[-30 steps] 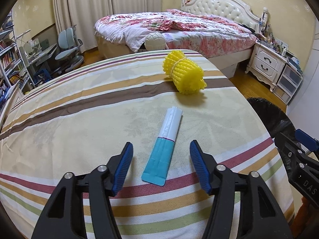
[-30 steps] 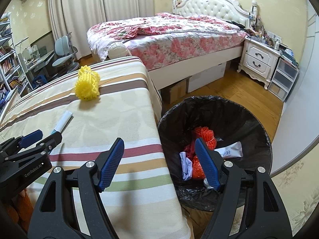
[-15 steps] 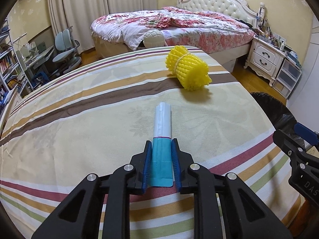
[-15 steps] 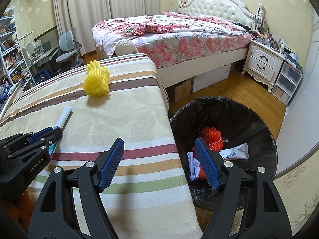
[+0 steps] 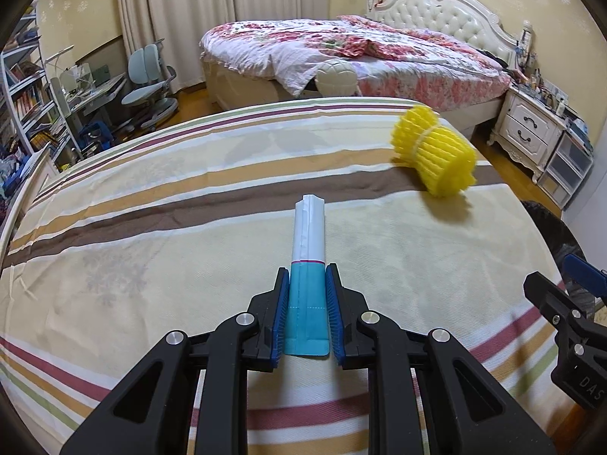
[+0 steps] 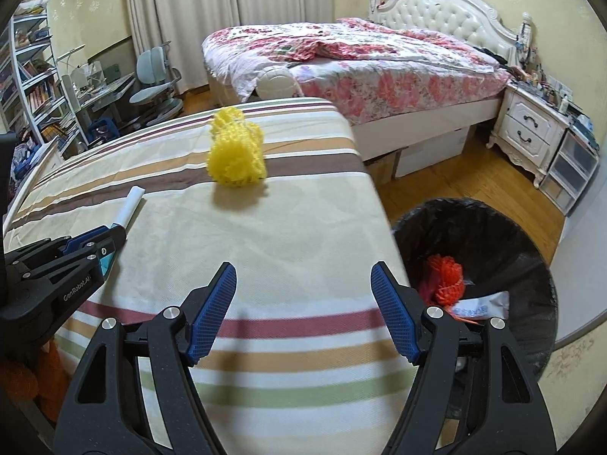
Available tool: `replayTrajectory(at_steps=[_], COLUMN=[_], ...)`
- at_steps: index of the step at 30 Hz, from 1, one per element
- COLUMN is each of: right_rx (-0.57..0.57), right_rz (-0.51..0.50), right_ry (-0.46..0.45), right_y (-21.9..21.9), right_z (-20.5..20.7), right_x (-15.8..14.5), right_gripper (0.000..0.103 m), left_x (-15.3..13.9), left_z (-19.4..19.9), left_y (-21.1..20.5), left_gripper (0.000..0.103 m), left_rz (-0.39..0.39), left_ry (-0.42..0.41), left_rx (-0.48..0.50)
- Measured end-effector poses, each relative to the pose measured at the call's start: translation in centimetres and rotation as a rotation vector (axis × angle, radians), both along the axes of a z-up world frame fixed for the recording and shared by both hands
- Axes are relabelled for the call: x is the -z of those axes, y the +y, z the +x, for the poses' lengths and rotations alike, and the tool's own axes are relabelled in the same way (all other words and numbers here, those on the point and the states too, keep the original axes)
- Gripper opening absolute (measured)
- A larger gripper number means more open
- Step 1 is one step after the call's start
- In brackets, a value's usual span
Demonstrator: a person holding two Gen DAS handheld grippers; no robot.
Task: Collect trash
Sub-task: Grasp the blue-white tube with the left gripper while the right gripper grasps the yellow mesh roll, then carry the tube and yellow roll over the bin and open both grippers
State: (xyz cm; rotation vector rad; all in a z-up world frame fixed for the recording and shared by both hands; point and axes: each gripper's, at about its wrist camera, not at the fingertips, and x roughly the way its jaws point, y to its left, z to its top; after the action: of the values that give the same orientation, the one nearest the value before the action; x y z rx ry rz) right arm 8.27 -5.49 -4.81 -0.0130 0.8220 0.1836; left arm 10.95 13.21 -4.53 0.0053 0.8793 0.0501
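While the left wrist view looks down over the striped surface (image 5: 151, 204), the left hand-held gripper (image 5: 306, 313) is pinching the teal end of a long teal-and-white wrapper (image 5: 308, 261), both blue pads pressed against its sides. The wrapper's white end points away over the cloth, and whether it is lifted clear cannot be told from here. A yellow foam net (image 5: 434, 157) lies well apart, near the far right edge of the surface. So one piece is in hand but not yet in the bin, and one is untouched.

From the right wrist view, the right hand-held gripper (image 6: 303, 311) stands spread over the cloth with nothing between its pads. The left hand-held gripper shows at the left edge with the wrapper poking out ahead of it. The yellow foam net sits ahead, on the brown stripe. Beside the surface, on the floor, a black-lined trash bin (image 6: 531, 235) already holds an orange net (image 6: 447, 276) and a white packet (image 6: 481, 305). By my judgement the job is partway: some trash is collected, the wrapper must go to the bin, and the yellow net is left.
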Motion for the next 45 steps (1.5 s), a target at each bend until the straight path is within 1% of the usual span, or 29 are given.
replayTrajectory(at_steps=[2, 6, 11, 17, 28, 29, 30, 31, 33, 40, 45], right_rx=[-0.015, -0.033, -0.034, -0.029, -0.026, -0.026, -0.028, -0.031, -0.036, -0.039, -0.046], right_rz=[0.012, -0.004, -0.020, -0.021, -0.030, -0.030, -0.030, -0.030, -0.027, -0.014, -0.019], right_ry=[0.014, 0.035, 0.028, 0.034, 0.030, 0.029, 0.031, 0.037, 0.053, 0.054, 0.051], right_y=[0.9, 2.6, 4.2, 5.4, 6.8, 6.9, 7.0, 7.1, 7.3, 6.9, 6.4], right_z=[1.0, 2.6, 4.5, 7.0, 9.4, 9.5, 9.6, 9.7, 9.9, 8.7, 6.7], right_x=[0.3, 0.7, 0.5, 0.6, 0.5, 0.4, 0.4, 0.5, 0.6, 0.6, 0.6], right_gripper=[0.072, 0.072, 0.072, 0.072, 0.071, 0.070, 0.064, 0.056, 0.045, 0.043, 0.043], left_x=[0.0, 0.0, 0.0, -0.1, 0.0, 0.0, 0.0, 0.0, 0.0, -0.5, -0.5], left_z=[0.4, 1.1, 1.9, 2.9, 3.2, 3.2, 3.2, 3.2, 3.2, 2.5, 1.7], left_y=[0.7, 2.1, 3.2, 4.3, 5.0, 5.0, 5.0, 5.0, 5.0, 4.6, 3.9], left_gripper=[0.021, 0.021, 0.021, 0.021, 0.021, 0.021, 0.021, 0.021, 0.021, 0.021, 0.021], left_rz=[0.004, 0.003, 0.003, -0.001, -0.018, -0.018, -0.018, -0.019, -0.021, -0.020, -0.030], left_ry=[0.000, 0.000, 0.000, 0.000, 0.000, 0.000, 0.000, 0.000, -0.001, -0.011, -0.010], left_rx=[-0.014, -0.035, -0.052, -0.070, -0.079, -0.079, -0.079, -0.080, -0.079, -0.065, -0.052])
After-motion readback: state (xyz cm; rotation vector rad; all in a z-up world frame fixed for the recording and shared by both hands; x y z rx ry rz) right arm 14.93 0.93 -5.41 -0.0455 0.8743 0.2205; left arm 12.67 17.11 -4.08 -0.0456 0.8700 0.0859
